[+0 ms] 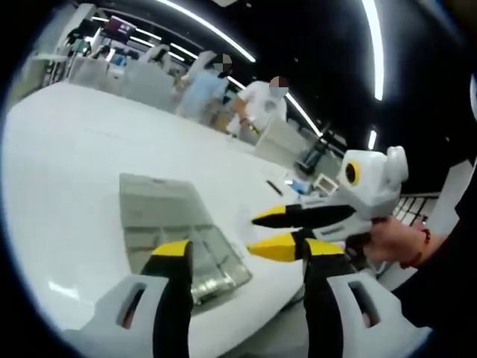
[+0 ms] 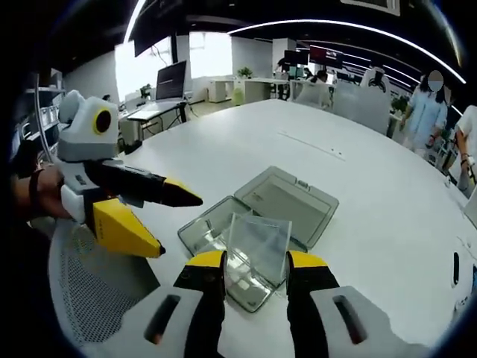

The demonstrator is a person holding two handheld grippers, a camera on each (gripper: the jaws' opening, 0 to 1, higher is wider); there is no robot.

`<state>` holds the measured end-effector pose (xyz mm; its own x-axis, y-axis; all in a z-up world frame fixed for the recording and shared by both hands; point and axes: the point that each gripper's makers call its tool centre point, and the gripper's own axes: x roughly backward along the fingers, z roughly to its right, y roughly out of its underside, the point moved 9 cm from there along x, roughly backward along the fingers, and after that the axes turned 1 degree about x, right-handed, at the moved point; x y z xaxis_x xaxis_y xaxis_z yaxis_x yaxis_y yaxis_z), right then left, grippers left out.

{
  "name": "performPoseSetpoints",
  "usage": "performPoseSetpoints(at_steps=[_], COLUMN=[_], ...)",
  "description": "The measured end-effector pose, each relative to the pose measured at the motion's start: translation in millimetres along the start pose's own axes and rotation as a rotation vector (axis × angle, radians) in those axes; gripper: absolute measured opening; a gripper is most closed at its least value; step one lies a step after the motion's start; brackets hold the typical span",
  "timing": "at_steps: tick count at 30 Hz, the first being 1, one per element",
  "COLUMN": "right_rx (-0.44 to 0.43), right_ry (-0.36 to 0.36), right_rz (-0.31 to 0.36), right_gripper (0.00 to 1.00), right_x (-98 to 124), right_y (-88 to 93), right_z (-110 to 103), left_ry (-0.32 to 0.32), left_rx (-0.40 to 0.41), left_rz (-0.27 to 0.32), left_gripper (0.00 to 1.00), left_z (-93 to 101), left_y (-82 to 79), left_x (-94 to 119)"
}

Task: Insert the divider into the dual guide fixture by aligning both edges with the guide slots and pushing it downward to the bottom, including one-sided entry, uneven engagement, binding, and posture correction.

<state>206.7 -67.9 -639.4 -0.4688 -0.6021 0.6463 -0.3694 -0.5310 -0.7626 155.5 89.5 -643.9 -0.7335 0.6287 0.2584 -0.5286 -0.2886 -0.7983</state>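
Note:
A clear grey fixture box lies on the white table with its hinged lid laid open flat behind it. The transparent square divider stands upright just above the box, and my right gripper is shut on its two side edges. In the left gripper view the same box sits ahead of my left gripper, whose jaws are open wide with nothing between them. My right gripper comes in from the right there, held by a hand. The left gripper hovers left of the box.
The table's near edge runs just below the box, with a mesh chair beside it. A black object lies at the far right of the table. Two people stand beyond the table, among desks and monitors.

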Motion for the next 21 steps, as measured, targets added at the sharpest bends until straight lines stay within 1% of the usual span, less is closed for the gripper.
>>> performPoseSetpoints(at_steps=[3, 8, 15, 18, 21], right_rx=[0.002, 0.010, 0.010, 0.014, 0.015], right_ry=[-0.003, -0.009, -0.018, -0.026, -0.026], right_rz=[0.003, 0.012, 0.019, 0.020, 0.025], right_gripper=[0.27, 0.27, 0.27, 0.27, 0.27], right_x=[0.3, 1.4, 0.8, 0.7, 1.4], right_y=[-1.5, -4.0, -3.0, -3.1, -3.7], right_z=[-1.1, -3.5, -6.8, -8.2, -9.4], left_ry=[-0.003, -0.004, -0.008, -0.008, -0.001], left_rx=[0.007, 0.045, 0.058, 0.068, 0.089], left_rz=[0.009, 0.020, 0.032, 0.017, 0.040], left_gripper=[0.55, 0.52, 0.50, 0.47, 0.46], left_z=[-0.9, -1.8, -1.9, -4.1, -3.1], left_y=[0.3, 2.2, 3.0, 6.6, 5.5], left_x=[0.7, 2.1, 2.7, 1.5, 1.7])
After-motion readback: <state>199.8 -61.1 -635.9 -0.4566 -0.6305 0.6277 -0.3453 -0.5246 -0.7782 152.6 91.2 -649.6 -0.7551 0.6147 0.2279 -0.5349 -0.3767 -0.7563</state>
